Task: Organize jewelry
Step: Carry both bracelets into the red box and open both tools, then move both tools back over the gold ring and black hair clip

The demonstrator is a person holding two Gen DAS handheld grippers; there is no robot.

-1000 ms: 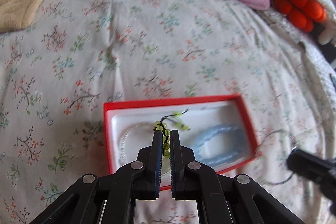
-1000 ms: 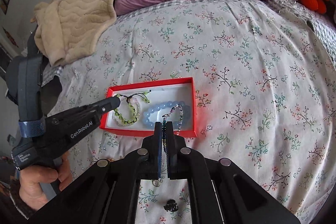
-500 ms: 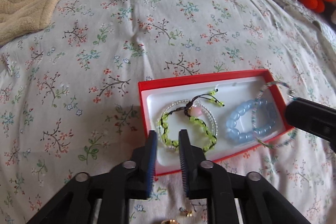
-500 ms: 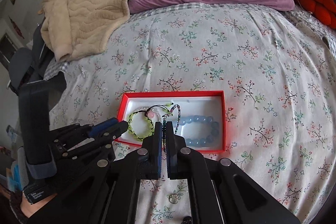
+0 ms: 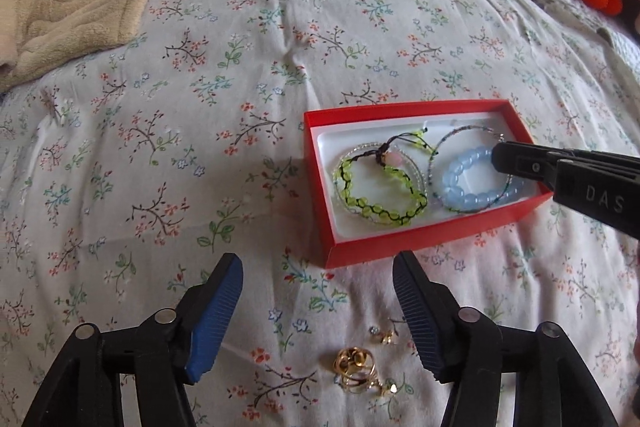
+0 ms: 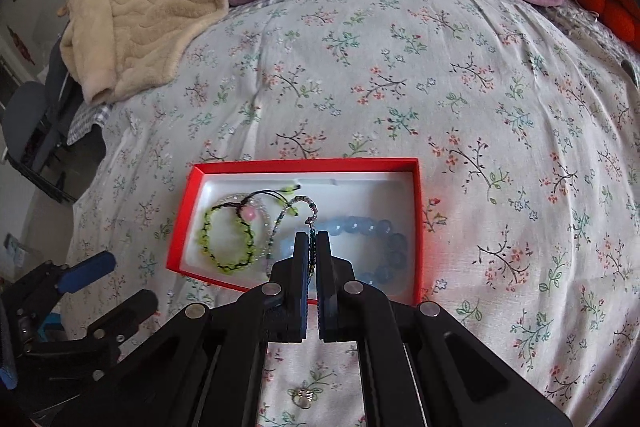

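The left gripper is opening over bare floral bedspread, holding nothing. The right gripper pinches a thin beaded bracelet over the red box, at two o'clock from the left gripper.

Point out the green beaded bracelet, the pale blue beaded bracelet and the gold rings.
green beaded bracelet (image 5: 374,205): left wrist view, lower bead arc.
pale blue beaded bracelet (image 5: 460,193): left wrist view, lower-left beads.
gold rings (image 5: 354,367): left wrist view, cluster centre.

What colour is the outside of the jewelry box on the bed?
Red; the jewelry box shows it best in the left wrist view.
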